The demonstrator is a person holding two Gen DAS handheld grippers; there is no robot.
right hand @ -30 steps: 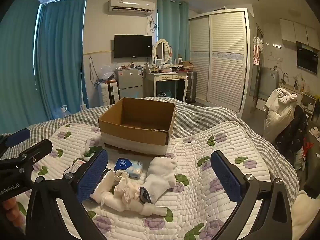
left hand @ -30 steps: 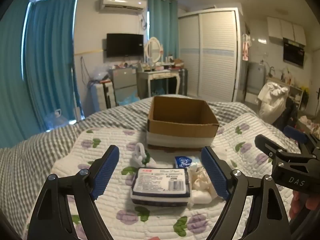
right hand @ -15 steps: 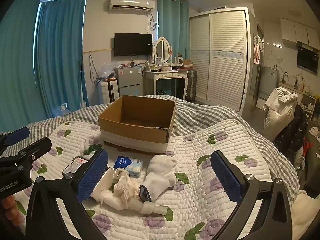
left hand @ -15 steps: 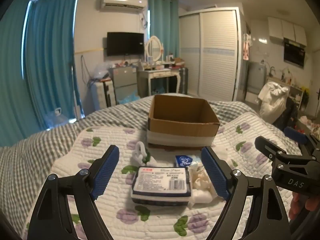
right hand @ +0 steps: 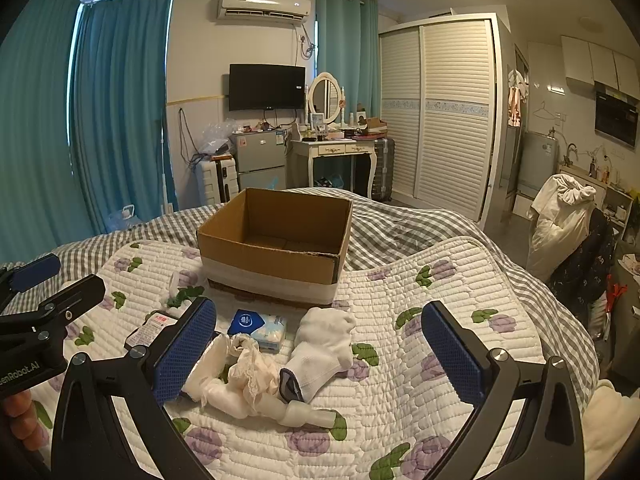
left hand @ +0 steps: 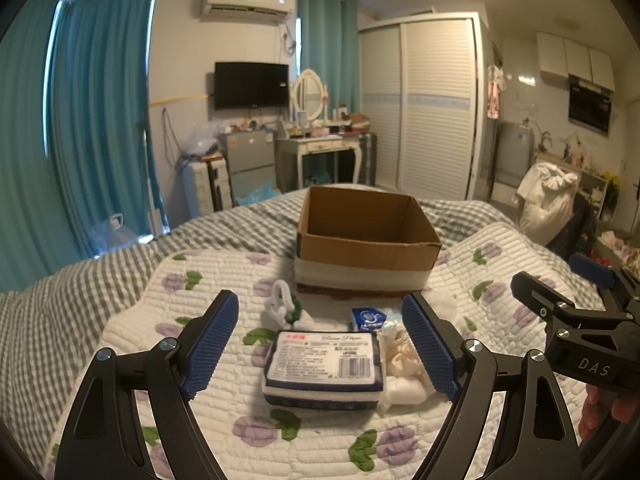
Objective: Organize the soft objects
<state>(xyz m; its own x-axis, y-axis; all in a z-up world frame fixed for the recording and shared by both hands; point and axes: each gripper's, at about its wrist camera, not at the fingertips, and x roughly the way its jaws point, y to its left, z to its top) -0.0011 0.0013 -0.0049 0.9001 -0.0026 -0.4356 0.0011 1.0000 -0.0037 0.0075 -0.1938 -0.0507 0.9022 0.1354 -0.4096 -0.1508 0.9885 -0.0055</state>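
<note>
An open cardboard box point(left hand: 366, 236) point(right hand: 276, 246) stands on the quilted floral bedspread point(left hand: 208, 276). In front of it lie a tissue pack with a dark wrapper point(left hand: 324, 366), a small blue tissue packet point(left hand: 366, 319) point(right hand: 258, 326), a white knotted item point(left hand: 282, 308), cream lacy cloth point(right hand: 244, 376) and a white sock point(right hand: 324, 346). My left gripper point(left hand: 322, 344) is open, hovering just before the dark tissue pack. My right gripper point(right hand: 316, 356) is open, hovering near the sock and cloth. Each gripper shows at the edge of the other's view.
A grey checked blanket point(right hand: 400, 228) covers the bed beyond the quilt. Teal curtains point(left hand: 92, 128), a dresser point(right hand: 340, 152), a small fridge point(right hand: 260, 160) and a white wardrobe point(right hand: 440, 112) stand behind. A chair with clothes point(right hand: 568, 220) stands right.
Both grippers stay open and nearly still; the views shift only slightly toward the items on the quilt.
</note>
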